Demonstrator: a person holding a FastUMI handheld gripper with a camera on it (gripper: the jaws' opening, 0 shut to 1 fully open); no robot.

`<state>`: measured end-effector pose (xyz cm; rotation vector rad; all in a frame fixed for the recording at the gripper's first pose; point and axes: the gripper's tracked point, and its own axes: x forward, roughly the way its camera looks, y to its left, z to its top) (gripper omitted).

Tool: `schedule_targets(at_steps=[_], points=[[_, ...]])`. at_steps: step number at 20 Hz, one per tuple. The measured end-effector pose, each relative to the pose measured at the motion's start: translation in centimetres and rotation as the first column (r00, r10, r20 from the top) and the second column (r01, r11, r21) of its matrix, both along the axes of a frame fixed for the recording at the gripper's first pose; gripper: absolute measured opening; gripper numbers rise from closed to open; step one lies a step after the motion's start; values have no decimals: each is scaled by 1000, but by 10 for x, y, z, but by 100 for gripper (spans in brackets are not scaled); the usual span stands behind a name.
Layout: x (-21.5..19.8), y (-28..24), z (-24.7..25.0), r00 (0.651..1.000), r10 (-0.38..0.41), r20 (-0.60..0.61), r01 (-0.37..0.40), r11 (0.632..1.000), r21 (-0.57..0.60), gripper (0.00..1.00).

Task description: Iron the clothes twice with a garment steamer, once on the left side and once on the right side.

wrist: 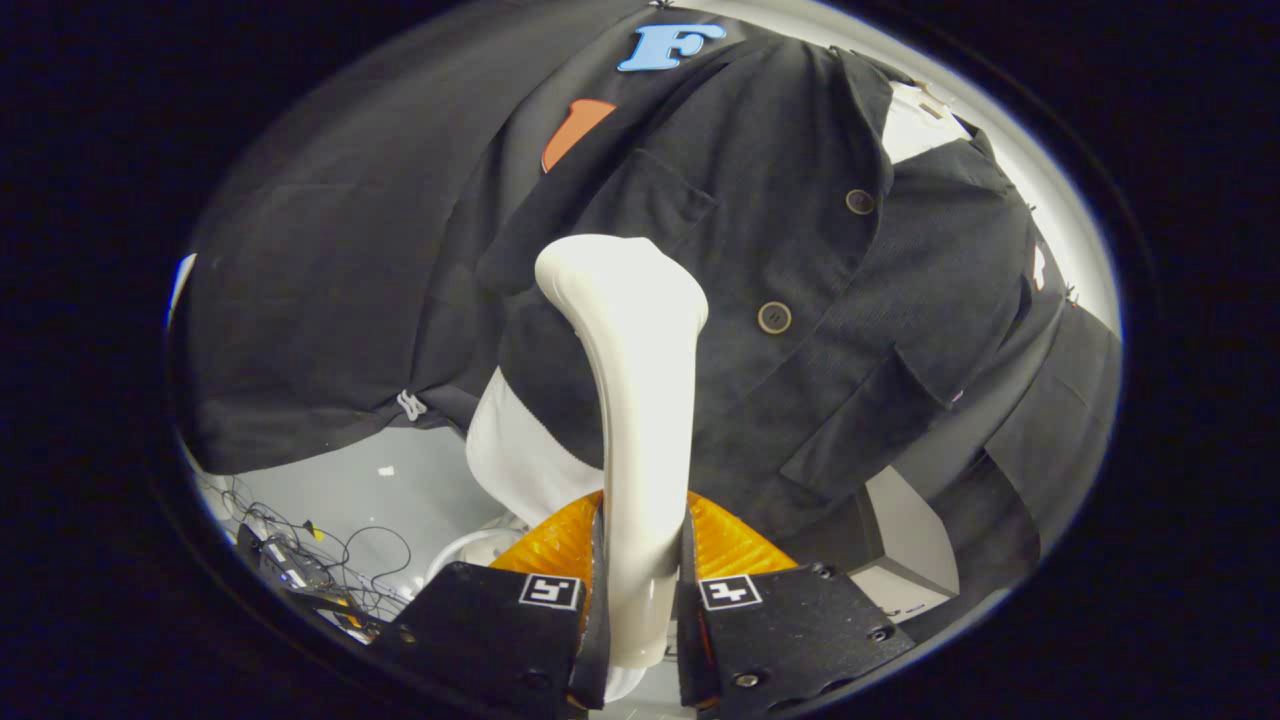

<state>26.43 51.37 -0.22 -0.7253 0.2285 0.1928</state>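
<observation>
Gripper [641, 545] at lower centre of the frame, clenched on the white handle of the garment steamer [630, 400]: both fingers [560, 560] pressed against the handle's sides, one on each side, handle squeezed between them. Handle rising from between the fingers toward the middle of the frame, bending slightly to the left and widening into the steamer head at centre. Head set against the front of a dark corduroy jacket [800, 260], whether touching the cloth or just short of it, hard to tell.

Jacket filling the centre and right of the frame, hanging tilted, collar toward the upper right. Two round buttons [774, 317] down the front placket, one right of the steamer head, the other higher toward the upper right. Chest pocket just above the steamer head; a flap pocket [880, 410] at right centre, below and right of the lower button. White garment or form [915, 125] showing at the collar opening, upper right, and again below the jacket's hem [515, 440], left of the handle.

Dark sleeve or cloth spread across the left half of the frame. Grey floor at lower left with a tangle of cables [300, 550]. White box-like object [905, 545] at lower right, below the jacket's hem.
</observation>
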Motion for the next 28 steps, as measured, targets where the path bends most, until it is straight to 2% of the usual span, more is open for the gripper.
schedule_targets(at_steps=[19,23,28], points=[[2,-17,-63,989,59,-133,-60,998,-1,30],[-8,-29,-53,988,72,-139,-64,996,61,30],[-42,-55,-6,989,111,-96,-92,979,182,30]])
